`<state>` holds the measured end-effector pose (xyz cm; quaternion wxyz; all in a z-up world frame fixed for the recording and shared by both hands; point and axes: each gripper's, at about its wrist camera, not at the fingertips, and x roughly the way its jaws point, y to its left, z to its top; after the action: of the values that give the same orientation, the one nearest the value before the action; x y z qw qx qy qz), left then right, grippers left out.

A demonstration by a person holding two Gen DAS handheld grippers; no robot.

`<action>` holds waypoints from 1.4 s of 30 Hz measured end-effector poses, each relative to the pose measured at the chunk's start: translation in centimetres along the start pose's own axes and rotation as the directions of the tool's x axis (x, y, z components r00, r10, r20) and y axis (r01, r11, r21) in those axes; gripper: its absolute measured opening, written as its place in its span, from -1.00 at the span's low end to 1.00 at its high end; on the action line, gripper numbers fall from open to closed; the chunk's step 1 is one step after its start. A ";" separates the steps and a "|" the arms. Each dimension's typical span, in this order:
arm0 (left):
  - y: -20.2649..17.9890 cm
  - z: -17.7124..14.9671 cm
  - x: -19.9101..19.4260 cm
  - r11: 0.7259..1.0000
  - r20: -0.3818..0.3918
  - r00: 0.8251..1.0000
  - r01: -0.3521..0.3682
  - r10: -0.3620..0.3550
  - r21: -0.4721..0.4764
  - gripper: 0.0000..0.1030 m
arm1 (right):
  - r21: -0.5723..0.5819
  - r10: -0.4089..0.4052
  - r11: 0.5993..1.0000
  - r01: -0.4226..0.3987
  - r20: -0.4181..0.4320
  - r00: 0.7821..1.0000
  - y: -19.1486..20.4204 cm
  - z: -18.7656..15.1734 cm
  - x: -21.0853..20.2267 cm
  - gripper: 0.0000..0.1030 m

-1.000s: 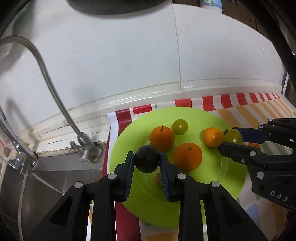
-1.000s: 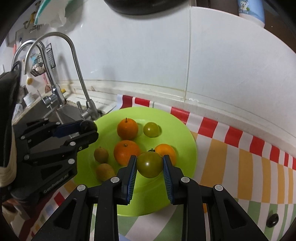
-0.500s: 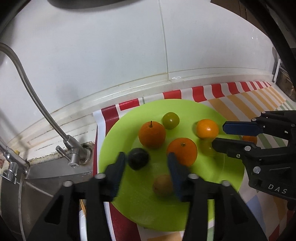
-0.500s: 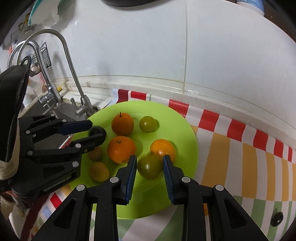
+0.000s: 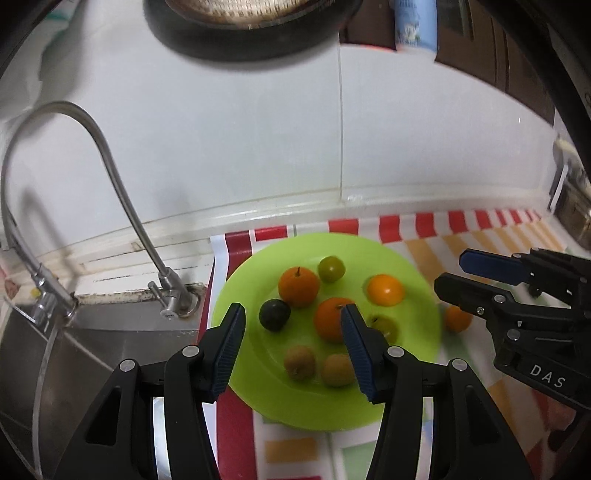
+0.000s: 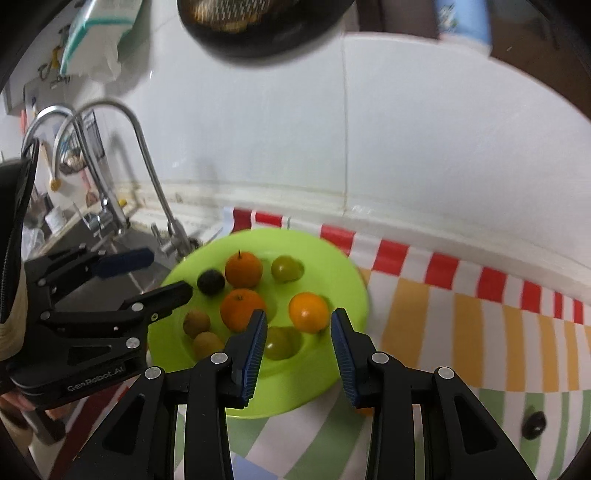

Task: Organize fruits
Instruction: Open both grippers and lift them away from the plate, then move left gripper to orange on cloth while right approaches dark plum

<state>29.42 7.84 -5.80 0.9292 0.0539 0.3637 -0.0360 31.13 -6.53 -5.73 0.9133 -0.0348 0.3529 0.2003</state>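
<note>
A lime-green plate [image 5: 240, 295] holds three oranges [image 5: 298, 286], a small green fruit [image 5: 331, 268], two brown fruits [image 5: 300, 362], a dark plum [image 5: 274, 314] and a green tomato [image 6: 280, 343]. My left gripper [image 5: 292, 310] hovers open above the plate. The plum lies loose below it, touching neither pad. My right gripper [image 6: 299, 314] is opening its jaws over the tomato, which rests on the plate free of the pads. Each gripper also shows in the other's view: the right gripper [image 5: 452, 269] and the left gripper [image 6: 168, 271].
A steel faucet [image 5: 110, 177] and sink [image 5: 74, 350] lie left of the plate. The striped cloth [image 6: 461, 332] spreads right, with one orange [image 5: 458, 317] and a small dark thing [image 6: 533, 424] on it. A white tiled wall stands behind, with a dark pan [image 5: 251, 29] above.
The left gripper let go of the dark plum and the right let go of the green tomato. Both fruits now lie on the plate. Both grippers have opened and lifted back.
</note>
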 end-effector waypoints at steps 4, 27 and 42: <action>-0.9 0.1 -1.8 1.000 0.010 1.000 0.015 -0.014 -0.023 0.02 | 0.007 -0.007 1.000 0.007 0.034 0.999 -0.2 0.0 -2.3 -0.28; -8.5 -0.7 -8.9 0.997 0.145 0.989 0.014 -0.003 -0.074 0.64 | 0.111 -0.134 0.986 0.123 0.095 0.986 -6.3 -3.1 -11.6 0.02; -12.9 -1.5 -7.3 0.999 0.176 0.984 0.015 -0.008 -0.038 0.75 | 0.165 -0.285 0.948 0.271 0.070 0.956 -11.1 -5.8 -13.6 0.03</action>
<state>21.68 -4.60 -2.84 0.9584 0.0300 0.2813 -0.0390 22.65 -22.53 -2.03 0.9477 -0.0044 0.3161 0.0433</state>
